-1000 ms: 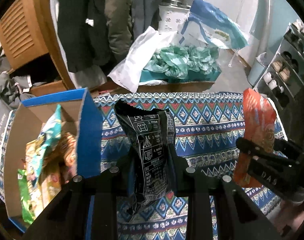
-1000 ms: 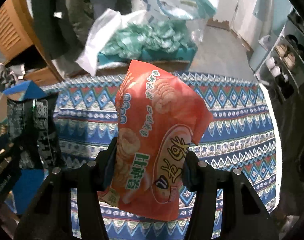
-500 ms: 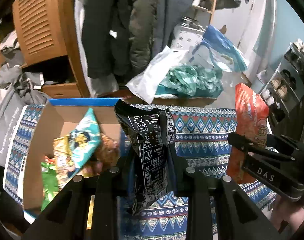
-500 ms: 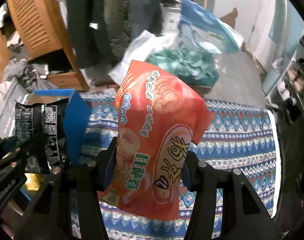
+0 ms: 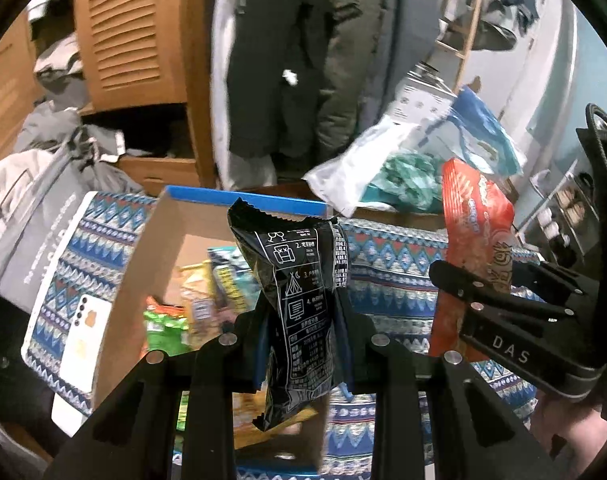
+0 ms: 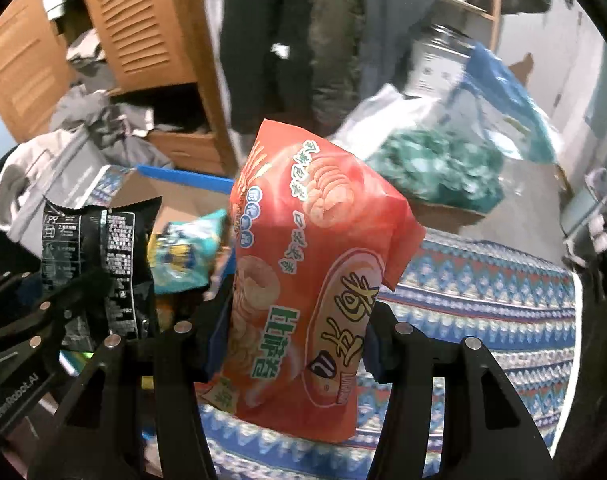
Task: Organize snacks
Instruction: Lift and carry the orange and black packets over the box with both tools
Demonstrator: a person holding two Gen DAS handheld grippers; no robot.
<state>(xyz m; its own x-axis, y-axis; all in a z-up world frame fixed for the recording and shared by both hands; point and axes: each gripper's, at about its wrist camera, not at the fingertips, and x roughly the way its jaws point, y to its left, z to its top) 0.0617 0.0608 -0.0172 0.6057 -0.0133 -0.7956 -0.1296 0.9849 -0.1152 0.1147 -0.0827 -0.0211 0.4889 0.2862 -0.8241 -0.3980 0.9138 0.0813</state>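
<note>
The left gripper (image 5: 301,344) is pinching a black bag (image 5: 299,300) above the open box (image 5: 143,280) of snacks. The right gripper (image 6: 295,344) is pinching a red bag (image 6: 307,276) beside it, over the patterned cloth (image 6: 483,300).

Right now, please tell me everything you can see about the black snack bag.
The black snack bag is glossy film with a zigzag-cut top edge, printed with white icons and small text. It stands roughly upright, creased, pinched at its middle by the left hand-held gripper, whose fingers alone touch it. It hangs above the open cardboard box that holds other snacks. The right wrist view shows it left of the orange bag.
</note>
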